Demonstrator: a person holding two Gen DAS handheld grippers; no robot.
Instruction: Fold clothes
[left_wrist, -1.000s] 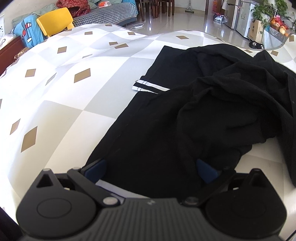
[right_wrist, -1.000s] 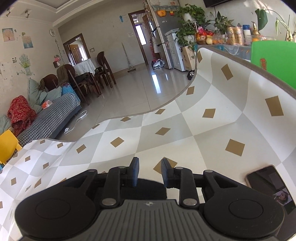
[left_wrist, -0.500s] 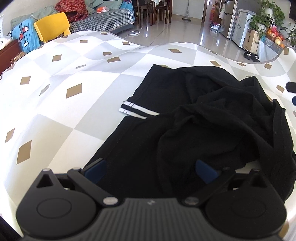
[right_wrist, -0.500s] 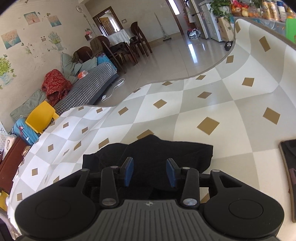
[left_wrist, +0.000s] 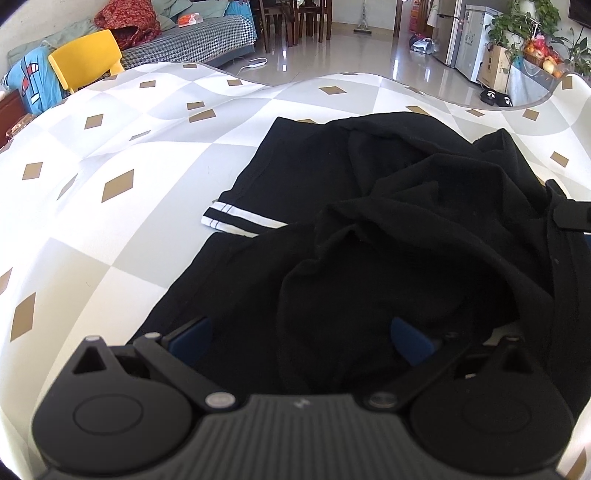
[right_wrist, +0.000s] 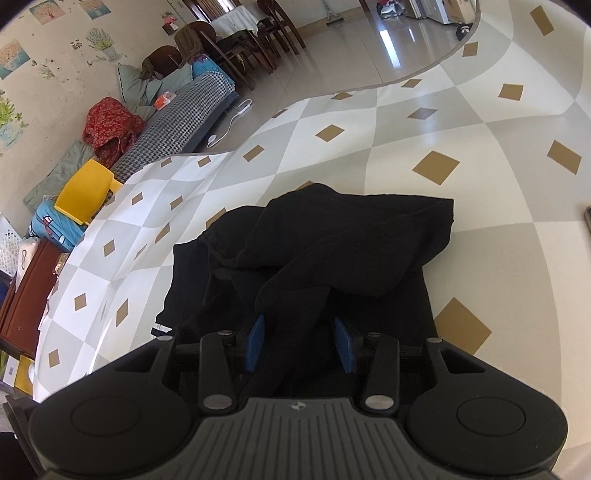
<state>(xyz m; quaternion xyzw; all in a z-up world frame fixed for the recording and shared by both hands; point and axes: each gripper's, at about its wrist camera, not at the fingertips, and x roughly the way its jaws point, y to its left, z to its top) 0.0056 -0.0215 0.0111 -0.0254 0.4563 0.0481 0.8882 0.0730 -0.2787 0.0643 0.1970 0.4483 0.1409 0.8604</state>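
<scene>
- A black garment (left_wrist: 388, 229) lies rumpled on the table (left_wrist: 122, 206), which is covered in a white-and-grey check with tan diamonds.
- In the left wrist view it fills the middle and the 3 o'clock side; a cuff with two white stripes (left_wrist: 240, 221) pokes out at its 9 o'clock edge, flat on the cloth.
- The left tool (left_wrist: 299, 341) has its blue pads spread wide, with the near folds of the garment lying between them and nothing pinched.
- In the right wrist view the garment (right_wrist: 332, 243) sits heaped at centre.
- The right tool (right_wrist: 299, 343) is parted too, a ridge of black fabric rising between its pads; whether the pads touch it I cannot tell.
- A yellow chair (left_wrist: 86, 61) stands beyond the table at 11 o'clock, beside a checked sofa (left_wrist: 192, 40).
</scene>
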